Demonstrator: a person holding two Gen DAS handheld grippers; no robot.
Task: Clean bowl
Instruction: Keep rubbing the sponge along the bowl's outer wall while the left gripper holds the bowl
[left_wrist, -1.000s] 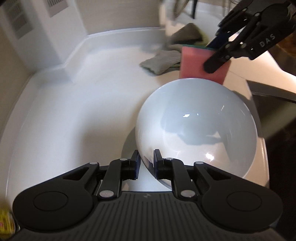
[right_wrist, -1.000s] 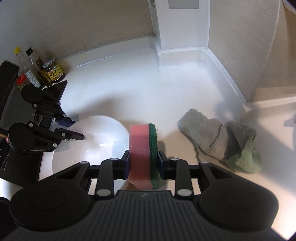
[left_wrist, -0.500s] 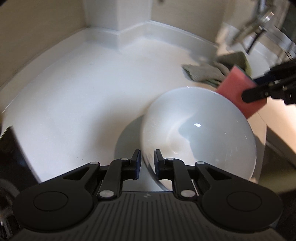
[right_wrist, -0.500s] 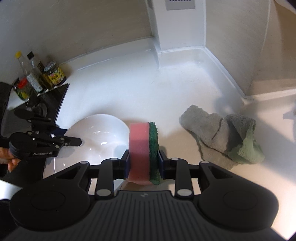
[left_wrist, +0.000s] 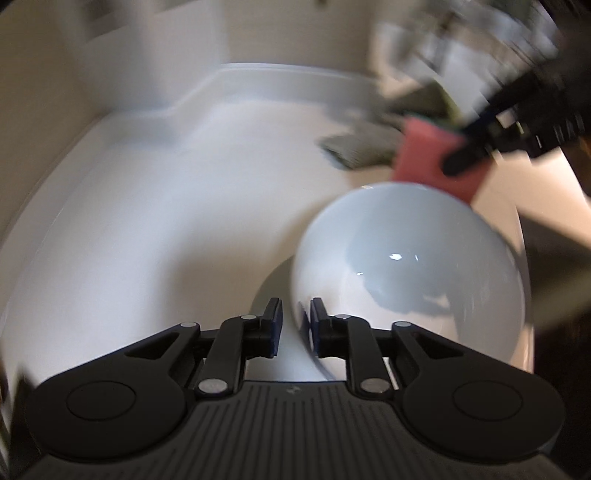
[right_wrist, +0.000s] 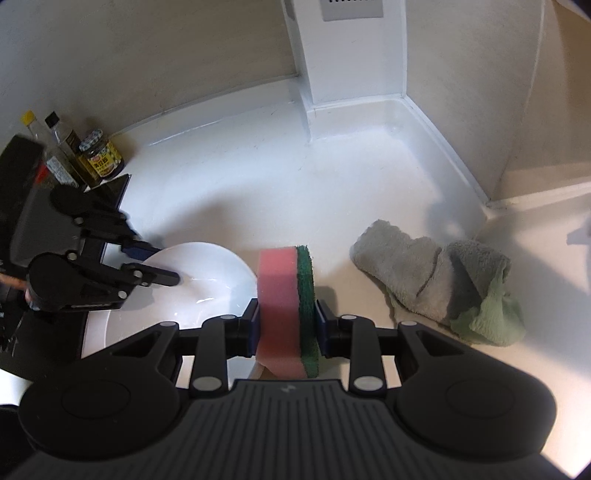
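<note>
A white bowl (left_wrist: 406, 277) stands tilted on the white counter, and my left gripper (left_wrist: 295, 328) is shut on its near rim, one finger inside and one outside. In the right wrist view the same bowl (right_wrist: 207, 280) lies low on the left, with the left gripper (right_wrist: 162, 266) clamped on its far-left rim. My right gripper (right_wrist: 287, 325) is shut on a pink sponge with a green scouring side (right_wrist: 280, 295), held upright just right of the bowl. From the left wrist the sponge (left_wrist: 432, 162) hovers at the bowl's far rim, blurred; whether they touch is unclear.
A crumpled grey and green cloth (right_wrist: 436, 280) lies on the counter to the right of the sponge. Sauce bottles and a jar (right_wrist: 99, 155) stand at the back left beside a black surface (right_wrist: 33, 206). A raised white edge (left_wrist: 288, 74) and a wall column border the counter.
The left wrist view has swung sideways and is now blurred, the bowl's rim still in its jaws. The sponge has stayed at the bowl's far rim, with the bowl a little closer to it.
</note>
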